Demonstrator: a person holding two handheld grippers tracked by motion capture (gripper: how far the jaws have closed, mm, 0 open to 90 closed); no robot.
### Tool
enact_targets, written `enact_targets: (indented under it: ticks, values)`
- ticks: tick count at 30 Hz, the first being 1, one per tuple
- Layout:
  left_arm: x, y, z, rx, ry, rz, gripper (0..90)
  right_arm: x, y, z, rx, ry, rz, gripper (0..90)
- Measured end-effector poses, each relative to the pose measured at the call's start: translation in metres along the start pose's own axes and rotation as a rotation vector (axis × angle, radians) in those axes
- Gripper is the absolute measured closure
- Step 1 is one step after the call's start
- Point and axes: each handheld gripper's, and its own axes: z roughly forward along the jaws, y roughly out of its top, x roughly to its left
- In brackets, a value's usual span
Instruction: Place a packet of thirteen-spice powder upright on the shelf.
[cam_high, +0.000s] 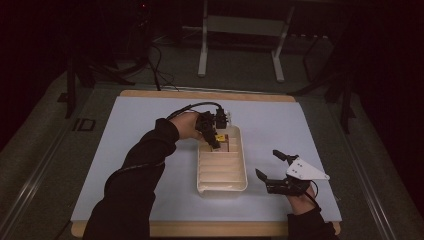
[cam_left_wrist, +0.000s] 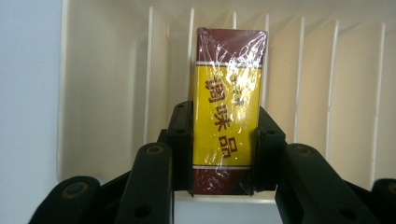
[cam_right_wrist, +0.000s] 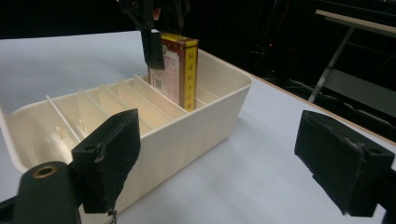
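Note:
A cream slotted bin (cam_high: 222, 186) with thin dividers stands in the middle of the white mat. My left gripper (cam_high: 214, 137) reaches down into its far end, shut on a yellow and maroon shrink-wrapped box (cam_left_wrist: 228, 116). The black pads (cam_left_wrist: 182, 140) press on the box's two narrow sides. In the right gripper view the box (cam_right_wrist: 175, 74) stands upright in a far slot of the bin (cam_right_wrist: 187, 135), still clamped from above. My right gripper (cam_high: 272, 167) rests open to the right of the bin, nothing between its fingers (cam_right_wrist: 109, 154).
The white mat (cam_high: 135, 130) lies on a wooden tabletop (cam_high: 210, 94). Bare mat surrounds the bin on all sides. Beyond the table's far edge stand a white metal frame (cam_high: 240, 45) and dark cables on the floor.

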Motion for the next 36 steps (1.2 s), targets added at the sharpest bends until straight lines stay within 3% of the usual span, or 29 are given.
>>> enact_targets:
  ticks: [7,14,16,28,36]
  values:
    - [-0.001,0.006,0.002,-0.005,0.005,0.013,67.1,0.001,0.000,0.000,-0.002,0.002,-0.001,14.3]
    - [0.002,0.003,-0.001,-0.034,0.008,-0.014,62.1,0.000,0.000,-0.001,-0.004,0.001,0.005,14.3]
    - [0.002,0.000,-0.007,-0.061,0.010,-0.028,61.2,0.000,0.000,0.000,-0.001,0.001,0.001,14.3]
    - [-0.004,-0.006,-0.034,-0.091,0.043,-0.027,59.5,0.001,0.000,0.001,0.001,0.002,0.000,14.3]
    - [-0.008,-0.016,-0.046,-0.113,0.050,-0.052,59.6,0.001,0.000,0.001,0.001,0.001,-0.004,14.3]
